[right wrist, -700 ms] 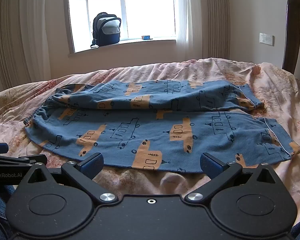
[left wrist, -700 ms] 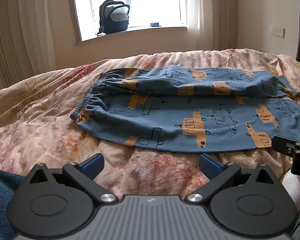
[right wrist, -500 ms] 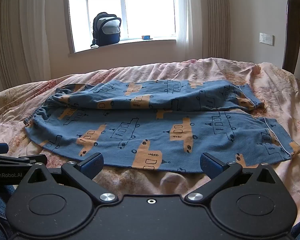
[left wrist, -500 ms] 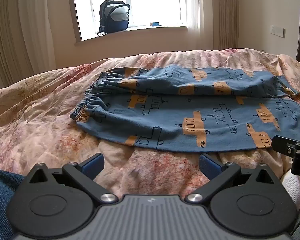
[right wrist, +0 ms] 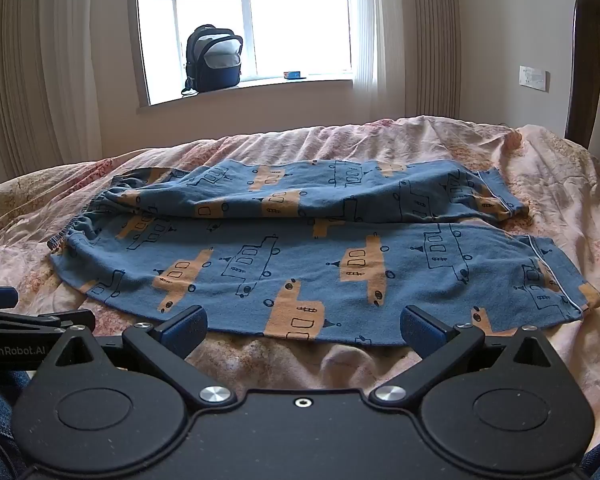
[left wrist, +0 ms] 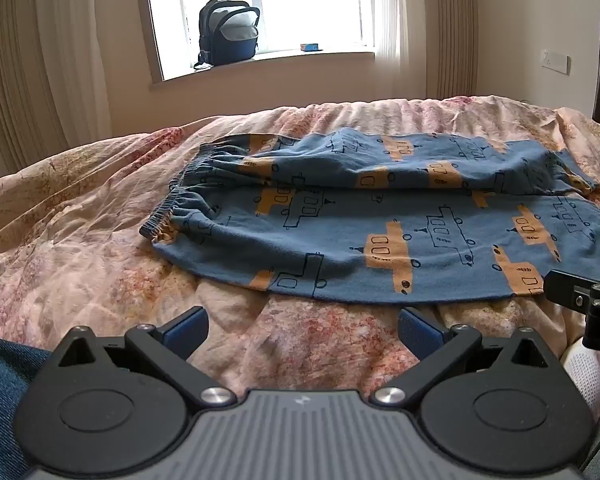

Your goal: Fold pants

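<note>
Blue pants with orange vehicle prints [left wrist: 380, 224] lie flat on the bed, waistband [left wrist: 168, 212] at the left, leg cuffs at the right [right wrist: 556, 276]. The far leg lies partly folded over the near one [right wrist: 300, 200]. My left gripper [left wrist: 302, 326] is open and empty, just short of the pants' near edge, toward the waist end. My right gripper [right wrist: 304, 326] is open and empty at the near edge of the pants, nearer the leg end. Part of the right gripper shows at the right of the left wrist view [left wrist: 580, 292].
A pink floral duvet [left wrist: 80, 240] covers the bed. A dark backpack [right wrist: 214, 60] and a small blue box [right wrist: 294, 75] sit on the window sill behind. A dark wooden headboard [right wrist: 588, 60] stands at the right. Curtains hang on both sides of the window.
</note>
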Demonstrator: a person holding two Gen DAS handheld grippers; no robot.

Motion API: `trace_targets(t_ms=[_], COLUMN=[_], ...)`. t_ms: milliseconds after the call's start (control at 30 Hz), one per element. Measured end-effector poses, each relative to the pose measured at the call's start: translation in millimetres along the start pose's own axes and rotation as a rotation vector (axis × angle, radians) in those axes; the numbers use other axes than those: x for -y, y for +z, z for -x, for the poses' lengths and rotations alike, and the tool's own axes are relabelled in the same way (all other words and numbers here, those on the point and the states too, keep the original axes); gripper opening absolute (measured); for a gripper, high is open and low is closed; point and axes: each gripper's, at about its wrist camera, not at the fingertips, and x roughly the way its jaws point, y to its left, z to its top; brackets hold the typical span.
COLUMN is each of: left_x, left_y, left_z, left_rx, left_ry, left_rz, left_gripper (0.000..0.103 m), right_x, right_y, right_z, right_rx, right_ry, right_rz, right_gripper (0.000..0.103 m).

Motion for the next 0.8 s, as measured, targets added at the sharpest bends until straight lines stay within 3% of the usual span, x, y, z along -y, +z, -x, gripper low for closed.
trace_targets(t_ms=[800], left_x=[-3.6], left_y=[-1.0], left_z=[1.2], left_rx=[-0.004], left_ry=[0.003], left_rz=[0.008], left_gripper=[0.103], right_x=[-0.4], right_y=[-0.2], right_z=[0.0], right_rx=[0.000], right_ry=[-0.001], right_rz=[0.000], right_gripper=[0.103])
